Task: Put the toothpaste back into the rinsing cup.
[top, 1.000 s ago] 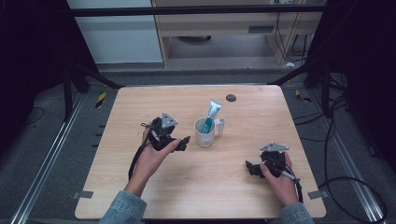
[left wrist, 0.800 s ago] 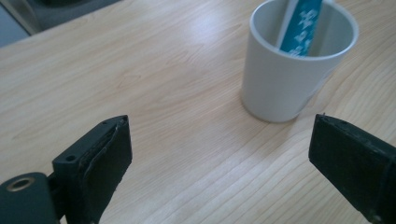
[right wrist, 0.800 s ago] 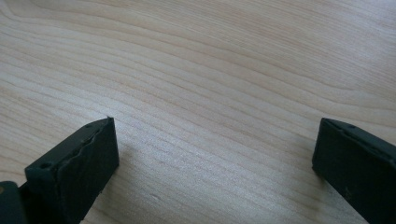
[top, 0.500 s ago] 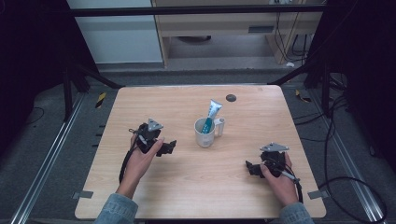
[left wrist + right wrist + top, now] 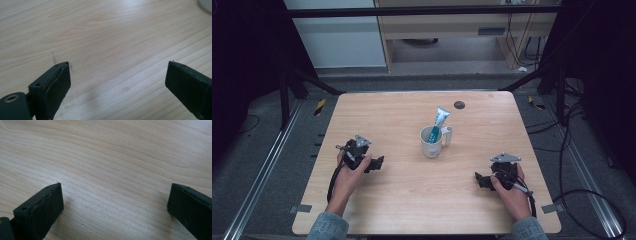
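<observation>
Resting released on the tabletop (image 5: 412, 195), left tool (image 5: 373, 164) and right tool (image 5: 482, 180) flank the mug (image 5: 431, 142); a careless sweep could topple it.

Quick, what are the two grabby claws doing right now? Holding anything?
Left gripper: open, holding nothing, over bare table.
Right gripper: open, holding nothing too.

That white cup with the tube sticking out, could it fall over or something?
It might. The blue-and-white toothpaste tube stands tall and leans out of the white ceramic mug, so a nudge on the tube could tip the mug. The mug's handle faces the right claw, which could catch on it when reaching in. Both claws are open and empty, and the left claw is also near enough to bump the mug.
</observation>
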The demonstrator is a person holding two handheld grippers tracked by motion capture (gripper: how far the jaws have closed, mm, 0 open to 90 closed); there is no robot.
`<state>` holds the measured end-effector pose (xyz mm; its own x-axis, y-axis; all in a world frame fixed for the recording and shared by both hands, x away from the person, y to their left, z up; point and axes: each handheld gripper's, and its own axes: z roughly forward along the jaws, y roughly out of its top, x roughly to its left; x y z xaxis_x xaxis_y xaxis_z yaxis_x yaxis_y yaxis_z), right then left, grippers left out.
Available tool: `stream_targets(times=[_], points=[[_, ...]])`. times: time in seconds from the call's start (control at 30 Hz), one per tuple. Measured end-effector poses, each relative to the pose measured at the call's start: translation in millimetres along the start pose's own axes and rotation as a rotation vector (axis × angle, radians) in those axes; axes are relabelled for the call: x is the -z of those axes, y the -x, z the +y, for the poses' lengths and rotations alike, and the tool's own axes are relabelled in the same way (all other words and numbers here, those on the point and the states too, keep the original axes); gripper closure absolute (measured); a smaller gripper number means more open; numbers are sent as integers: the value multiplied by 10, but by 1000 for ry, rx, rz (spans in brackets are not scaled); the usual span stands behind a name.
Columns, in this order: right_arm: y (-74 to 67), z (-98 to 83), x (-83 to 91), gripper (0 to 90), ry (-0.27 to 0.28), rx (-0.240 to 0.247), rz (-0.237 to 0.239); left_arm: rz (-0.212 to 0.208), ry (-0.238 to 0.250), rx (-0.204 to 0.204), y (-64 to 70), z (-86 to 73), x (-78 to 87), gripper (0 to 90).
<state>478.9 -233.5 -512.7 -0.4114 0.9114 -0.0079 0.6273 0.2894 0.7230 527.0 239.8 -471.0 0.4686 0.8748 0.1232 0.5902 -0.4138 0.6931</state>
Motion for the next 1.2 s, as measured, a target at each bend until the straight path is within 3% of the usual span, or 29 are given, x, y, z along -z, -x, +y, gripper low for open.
stream_targets(times=[0.2,0.3,0.57,0.8,0.93,1.2], points=[[0,0,1,6,0,-1,0,15,7,19,-121,-146,-43,58],[0,0,0,6,0,0,0,42,1,7,-173,-191,-56,58],[0,0,0,6,0,0,0,68,-12,54,-409,-278,-105,59],[0,0,0,6,0,0,0,47,-14,95,-502,-314,-195,58],[0,0,0,7,0,-1,0,46,-11,97,-522,-296,-219,58],[0,0,0,7,0,0,0,-12,29,128,-550,-290,-314,48]])
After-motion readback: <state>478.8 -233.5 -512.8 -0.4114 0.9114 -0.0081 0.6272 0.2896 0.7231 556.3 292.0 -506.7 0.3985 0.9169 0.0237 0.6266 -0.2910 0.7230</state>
